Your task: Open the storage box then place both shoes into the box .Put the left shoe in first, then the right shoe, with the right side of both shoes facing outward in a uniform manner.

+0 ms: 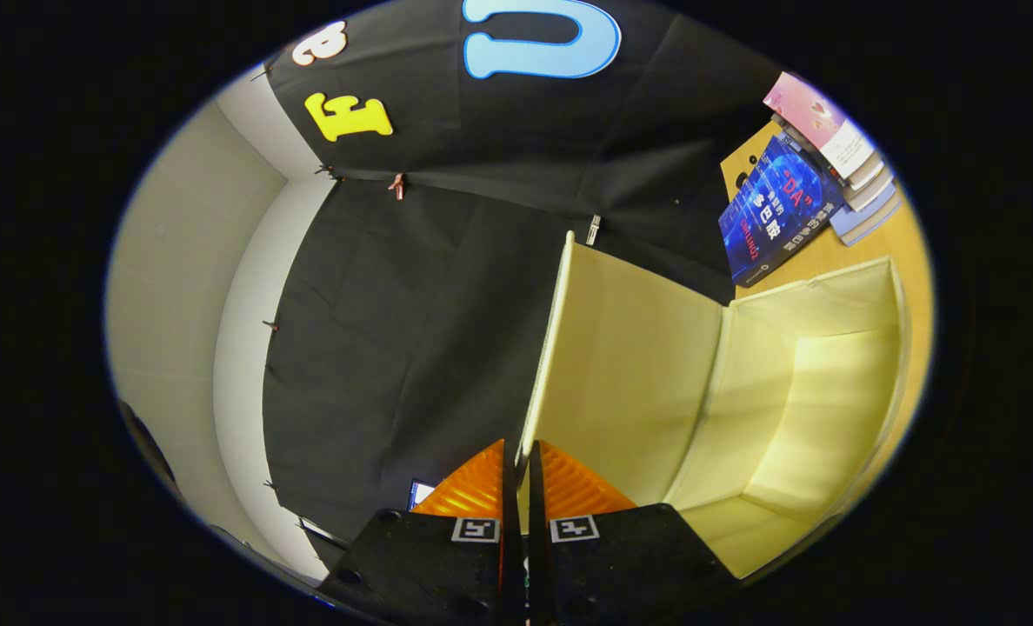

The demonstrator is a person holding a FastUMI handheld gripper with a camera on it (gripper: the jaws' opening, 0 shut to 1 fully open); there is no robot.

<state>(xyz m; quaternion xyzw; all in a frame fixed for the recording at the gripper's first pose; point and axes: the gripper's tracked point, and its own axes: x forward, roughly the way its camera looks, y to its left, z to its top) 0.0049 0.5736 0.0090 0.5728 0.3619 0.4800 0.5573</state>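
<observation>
The storage box is pale cream fabric and stands on a wooden table, its inside bare and lit. Its lid is swung up on the hinge side and stands nearly on edge. My gripper is shut on the lid's free edge, with the thin rim running out from between the two fingers. The box's opening lies just to the right of the fingers. No shoe is in sight.
A blue book leans against a stack of books on the wooden table beyond the box. To the left of the lid hangs black cloth, with a pale wall further left.
</observation>
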